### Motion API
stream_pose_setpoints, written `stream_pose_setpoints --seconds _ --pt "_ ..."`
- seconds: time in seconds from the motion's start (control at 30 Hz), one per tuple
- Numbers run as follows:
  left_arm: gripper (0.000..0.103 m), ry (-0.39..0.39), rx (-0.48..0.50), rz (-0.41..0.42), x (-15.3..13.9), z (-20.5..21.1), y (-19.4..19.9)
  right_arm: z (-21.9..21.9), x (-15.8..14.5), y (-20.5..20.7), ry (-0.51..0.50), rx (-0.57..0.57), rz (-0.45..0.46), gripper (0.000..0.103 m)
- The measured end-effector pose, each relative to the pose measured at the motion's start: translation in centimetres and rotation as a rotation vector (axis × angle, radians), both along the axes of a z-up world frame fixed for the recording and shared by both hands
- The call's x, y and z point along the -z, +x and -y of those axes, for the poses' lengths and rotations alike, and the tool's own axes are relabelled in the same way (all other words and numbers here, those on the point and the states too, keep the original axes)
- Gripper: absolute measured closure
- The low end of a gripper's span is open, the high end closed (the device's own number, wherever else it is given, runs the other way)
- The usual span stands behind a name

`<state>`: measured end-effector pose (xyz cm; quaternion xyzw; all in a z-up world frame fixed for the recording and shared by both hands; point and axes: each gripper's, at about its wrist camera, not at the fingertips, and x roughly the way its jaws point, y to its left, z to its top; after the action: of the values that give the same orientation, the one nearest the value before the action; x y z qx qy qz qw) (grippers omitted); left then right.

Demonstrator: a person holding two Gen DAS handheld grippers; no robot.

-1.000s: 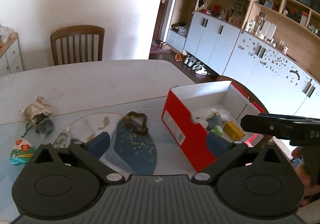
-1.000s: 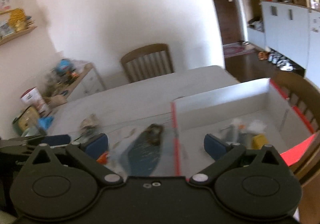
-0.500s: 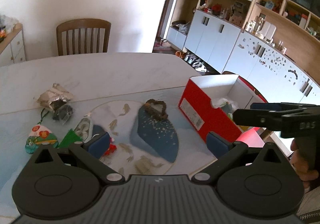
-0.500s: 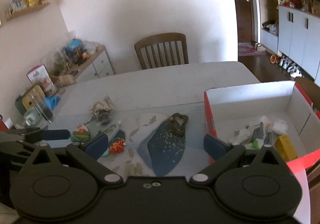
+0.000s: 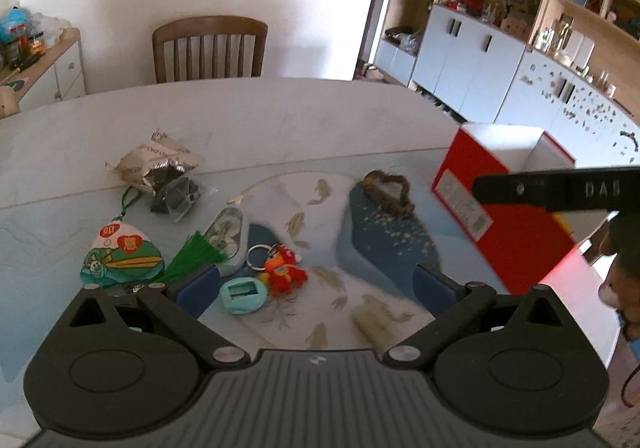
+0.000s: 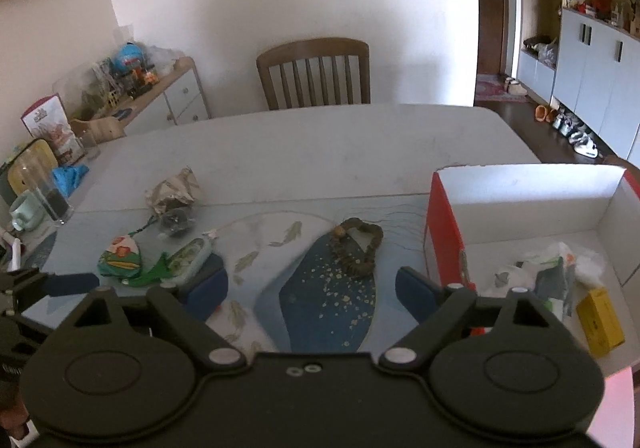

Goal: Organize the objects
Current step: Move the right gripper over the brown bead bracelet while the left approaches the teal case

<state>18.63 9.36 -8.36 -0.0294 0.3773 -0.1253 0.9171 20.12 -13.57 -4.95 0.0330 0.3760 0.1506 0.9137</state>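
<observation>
Small objects lie on the table's left part: a crumpled foil packet (image 5: pixel 158 163), a green sachet charm with tassel (image 5: pixel 120 260), a clear oval case (image 5: pixel 230 236), a red toy keychain (image 5: pixel 282 268) and a teal round piece (image 5: pixel 244 294). A brown bead bracelet (image 5: pixel 388 189) lies mid-table, also in the right wrist view (image 6: pixel 358 248). A red box (image 6: pixel 528 224) with white inside holds several items. My left gripper (image 5: pixel 316 288) is open and empty above the keychain and teal piece. My right gripper (image 6: pixel 312 288) is open and empty near the bracelet.
A wooden chair (image 5: pixel 210 47) stands behind the table. A sideboard with clutter (image 6: pixel 132 87) is at the left, with a glass and mug (image 6: pixel 36 203) near the table's left edge. White cabinets (image 5: pixel 500 59) line the right wall.
Both grippers have swung left and pulled back from the red box. The small objects on the left of the table have come into view. Both stay open.
</observation>
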Motion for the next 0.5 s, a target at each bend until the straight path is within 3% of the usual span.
stream_pose_setpoints --seconds 0.17,0.5 --pt "0.000 0.035 -0.031 -0.022 2.0 -0.5 1.5 -0.8 1.3 2.2 -0.027 0.004 -0.022 0.015" --pt "0.001 0.067 -0.094 -0.074 5.0 -1.8 3.3 -2.8 4.1 7.1 -0.093 -0.042 -0.076 0.033"
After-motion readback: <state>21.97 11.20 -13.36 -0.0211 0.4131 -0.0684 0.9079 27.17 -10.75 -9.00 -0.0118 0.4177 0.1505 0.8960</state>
